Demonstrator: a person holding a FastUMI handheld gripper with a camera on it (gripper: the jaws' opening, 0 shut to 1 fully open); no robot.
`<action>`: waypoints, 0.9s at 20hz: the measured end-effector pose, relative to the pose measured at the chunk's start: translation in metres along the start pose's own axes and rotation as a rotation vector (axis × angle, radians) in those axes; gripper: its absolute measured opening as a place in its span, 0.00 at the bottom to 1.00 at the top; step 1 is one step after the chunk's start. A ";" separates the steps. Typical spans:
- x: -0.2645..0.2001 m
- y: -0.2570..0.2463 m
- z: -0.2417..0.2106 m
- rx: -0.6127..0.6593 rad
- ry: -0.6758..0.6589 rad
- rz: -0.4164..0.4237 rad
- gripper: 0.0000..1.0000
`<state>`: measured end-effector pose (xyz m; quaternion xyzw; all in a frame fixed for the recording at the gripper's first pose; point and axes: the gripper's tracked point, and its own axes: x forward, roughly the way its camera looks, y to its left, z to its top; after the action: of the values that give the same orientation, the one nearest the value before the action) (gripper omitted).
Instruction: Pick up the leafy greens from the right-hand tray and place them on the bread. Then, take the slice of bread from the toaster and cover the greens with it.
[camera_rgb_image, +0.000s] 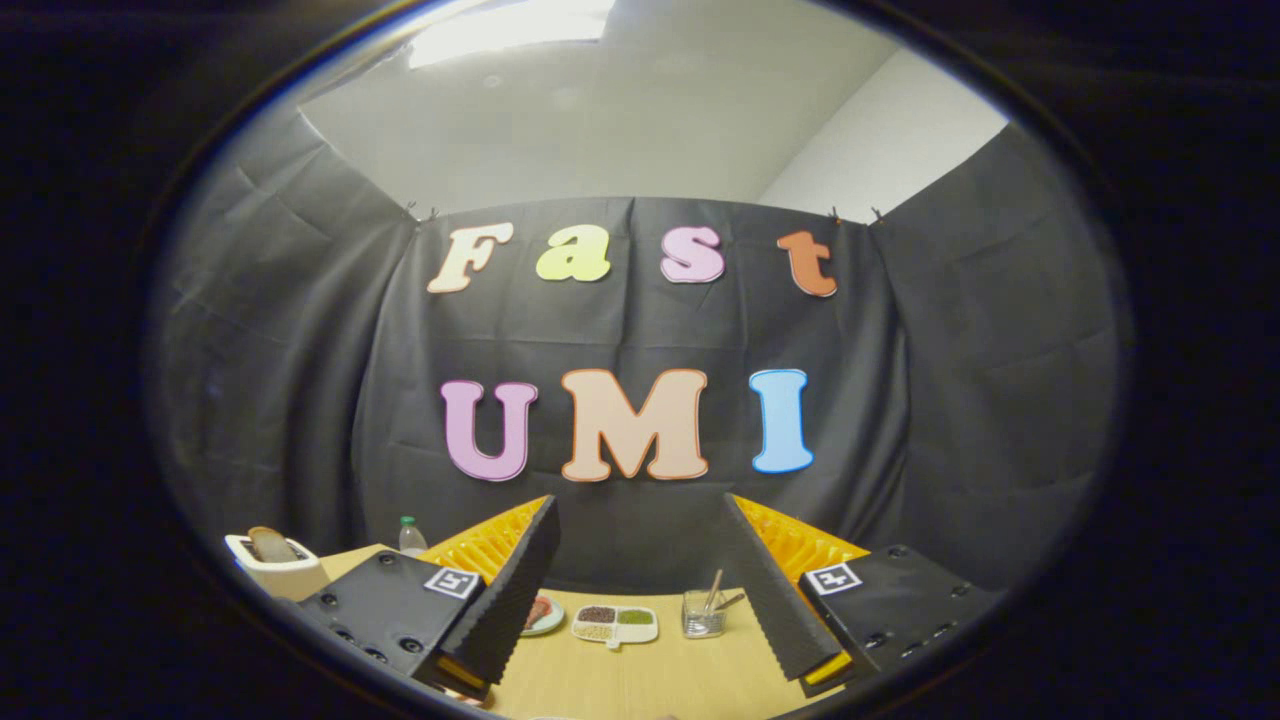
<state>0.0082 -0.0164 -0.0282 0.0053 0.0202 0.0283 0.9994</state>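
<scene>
The greens cannot be made out with any certainty: the right-hand tray that should hold them is not distinguishable among the things on the table (640, 680). The other task piece is plain enough: a slice of bread (268, 544) stands upright in the toaster (275, 570), off to the left beyond the left finger, at the table's far corner.

Between the fingers and beyond them, near the back of the table, sit a small plate (545, 614) with something reddish on it, partly hidden by the left finger, a divided dish (615, 625) with dark, pale and green fillings, and a clear glass (704, 612) with sticks standing in it. A bottle (411, 537) stands behind, just right of the toaster.

The gripper (640, 590) is spread wide, its fingers well apart and holding nothing, raised above the table and pointed at the back wall.

The step in hand looks like the very first, finding and approaching the greens. To do it well, the person would likely need to tip the gripper downward so the near table comes into sight, pick out the tray on the right, and keep the fingers spread until they straddle the leaves. Leaves are light and floppy, so a gentle, low pinch seems wise.
</scene>
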 end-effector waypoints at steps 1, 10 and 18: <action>0.000 0.000 -0.007 -0.001 0.020 0.015 0.99; 0.006 0.010 -0.069 -0.187 0.158 0.245 0.99; -0.004 0.027 -0.132 -0.303 0.304 0.472 0.99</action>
<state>-0.0022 0.0111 -0.1600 -0.1434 0.1629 0.2625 0.9402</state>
